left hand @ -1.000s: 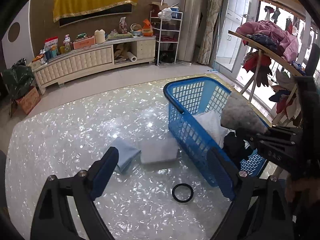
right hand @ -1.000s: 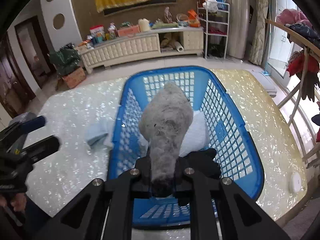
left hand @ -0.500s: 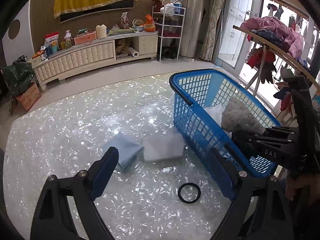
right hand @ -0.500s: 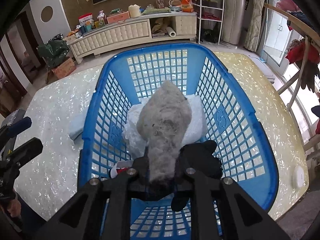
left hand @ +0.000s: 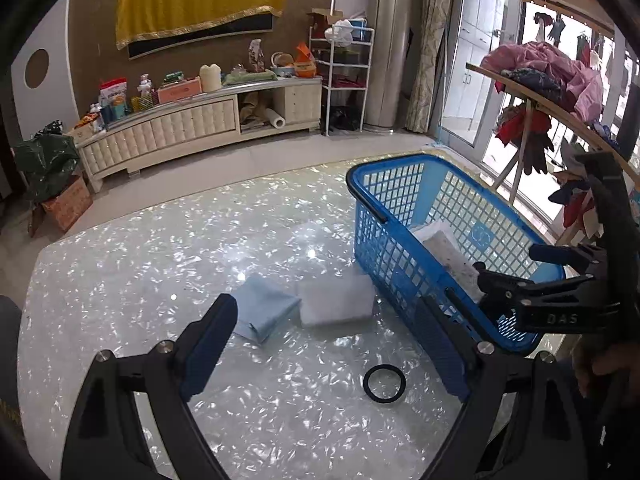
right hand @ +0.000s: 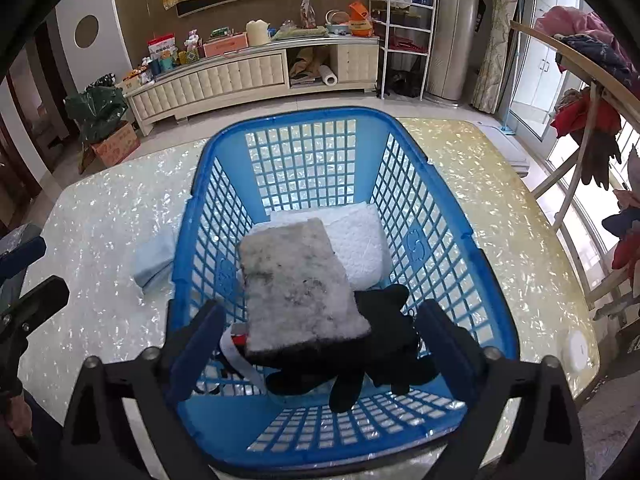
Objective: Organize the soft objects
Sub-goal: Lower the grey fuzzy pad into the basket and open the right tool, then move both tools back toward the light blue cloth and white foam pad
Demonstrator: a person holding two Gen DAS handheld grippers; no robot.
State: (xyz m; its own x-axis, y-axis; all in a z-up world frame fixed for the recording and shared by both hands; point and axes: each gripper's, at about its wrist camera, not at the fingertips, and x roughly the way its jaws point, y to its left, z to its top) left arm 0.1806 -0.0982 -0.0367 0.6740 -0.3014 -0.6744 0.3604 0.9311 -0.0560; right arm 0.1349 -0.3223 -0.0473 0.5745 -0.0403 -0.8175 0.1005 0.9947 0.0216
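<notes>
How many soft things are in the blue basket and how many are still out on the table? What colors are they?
In the blue basket: 3
- grey fuzzy pad: 1
- white pad: 1
- black glove: 1
On the table: 2
- light blue cloth: 1
- white folded cloth: 1
Total: 5

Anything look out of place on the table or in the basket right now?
One thing: a black ring lies on the table near the blue basket, and it doesn't look soft. The light blue cloth and white pad remain outside the basket. Inside, the grey pad lies askew over the black gloves.
</notes>
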